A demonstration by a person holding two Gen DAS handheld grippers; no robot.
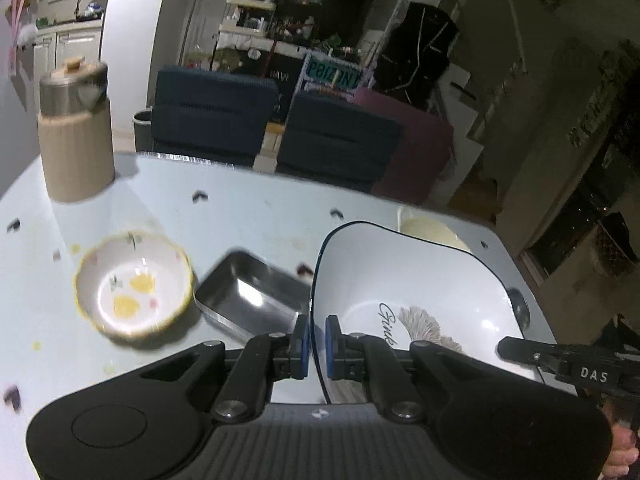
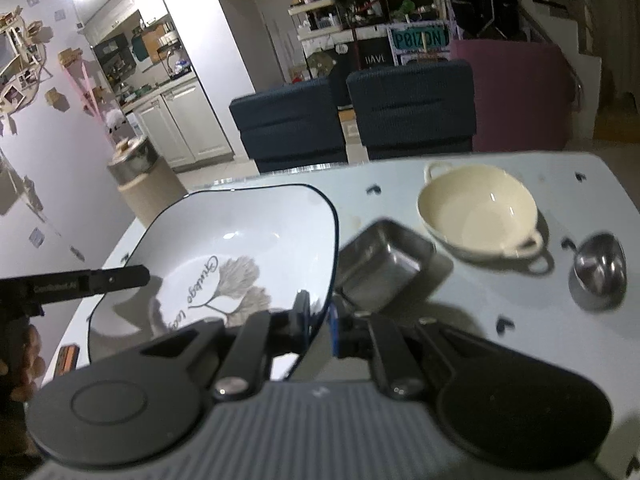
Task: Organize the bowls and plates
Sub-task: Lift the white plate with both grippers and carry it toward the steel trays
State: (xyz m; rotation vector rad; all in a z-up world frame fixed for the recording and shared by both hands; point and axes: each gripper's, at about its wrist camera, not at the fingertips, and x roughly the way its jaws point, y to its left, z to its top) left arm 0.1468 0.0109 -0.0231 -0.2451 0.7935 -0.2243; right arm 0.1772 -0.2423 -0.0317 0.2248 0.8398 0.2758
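Left wrist view: the left gripper [image 1: 316, 346] has its blue-padded fingers [image 1: 303, 344] pinching the near left rim of a large white plate [image 1: 404, 280] with a dark edge, script lettering and a leaf drawing. The plate is lifted and tilted above the pale counter [image 1: 248, 216]. To the left of the fingers, beyond them, sits a small flowered bowl [image 1: 134, 290] with a yellow scalloped rim, and just beside it, straight ahead of the fingers, a rectangular steel tray [image 1: 250, 294]. Far ahead to the left stands a tan canister [image 1: 76, 132] with a metal lid. At the right edge, the right gripper's arm reaches to the plate's other side.

Right wrist view: the right gripper [image 2: 320, 322] has its fingers [image 2: 334, 326] clamped on the plate's [image 2: 240, 240] right rim, so both grippers carry the same plate between them. Just right of these fingers lies the steel tray [image 2: 384, 264]; further ahead and right is a cream bowl [image 2: 478, 210] with two small handles, and well to the right a small steel bowl [image 2: 598, 274], all resting on the counter [image 2: 520, 320].
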